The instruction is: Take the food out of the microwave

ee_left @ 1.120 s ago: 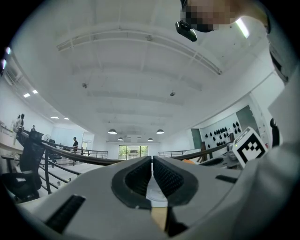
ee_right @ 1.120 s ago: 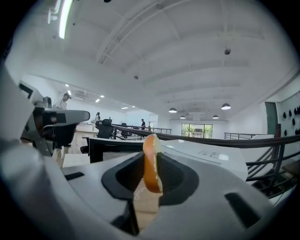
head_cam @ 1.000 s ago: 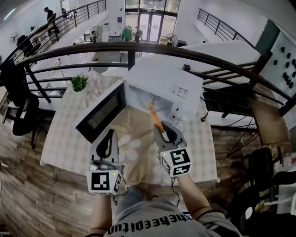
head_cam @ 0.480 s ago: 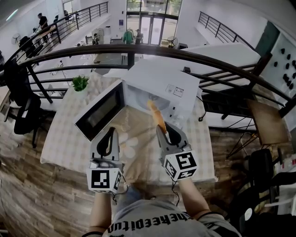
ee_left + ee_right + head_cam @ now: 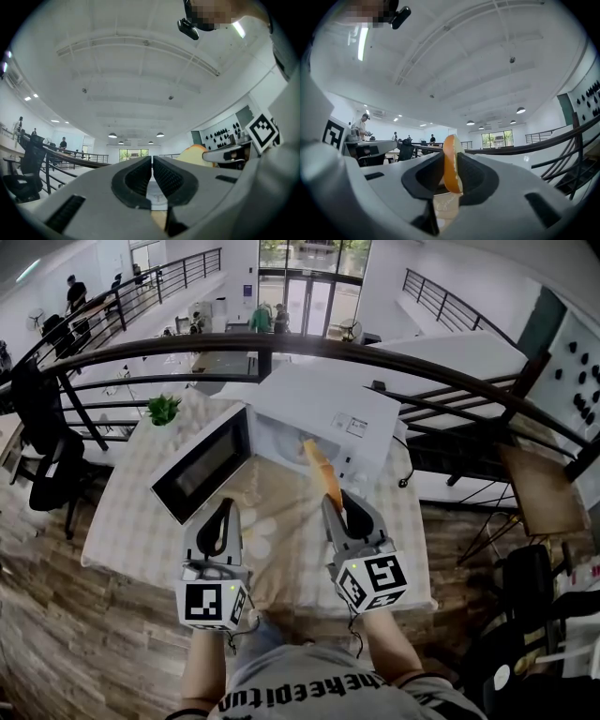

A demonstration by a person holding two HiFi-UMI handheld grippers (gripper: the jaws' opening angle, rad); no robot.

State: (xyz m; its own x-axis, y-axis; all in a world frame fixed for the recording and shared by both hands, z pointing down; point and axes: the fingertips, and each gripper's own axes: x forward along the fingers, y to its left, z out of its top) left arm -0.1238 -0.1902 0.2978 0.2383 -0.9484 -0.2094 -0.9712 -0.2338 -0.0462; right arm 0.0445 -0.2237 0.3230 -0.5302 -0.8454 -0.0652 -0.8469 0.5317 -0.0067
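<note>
The white microwave (image 5: 323, 409) stands on the table with its door (image 5: 202, 465) swung open to the left. My right gripper (image 5: 336, 505) is shut on a flat orange piece of food (image 5: 322, 468), which sticks up from the jaws just in front of the oven's opening. In the right gripper view the orange food (image 5: 450, 161) stands edge-on, pressed between the two pads of the right gripper (image 5: 451, 174). My left gripper (image 5: 225, 507) hovers below the open door, jaws together and empty. In the left gripper view its jaws (image 5: 152, 171) meet, and the food (image 5: 196, 152) shows at the right.
The table (image 5: 131, 521) has a pale checked cloth. A small green plant (image 5: 161, 409) sits at its far left corner. A dark curved railing (image 5: 394, 348) runs behind the microwave. A black chair (image 5: 42, 474) stands left of the table.
My right gripper has drawn back from the microwave's opening, rightward and upward, with the orange food in it. The left gripper has barely shifted.
</note>
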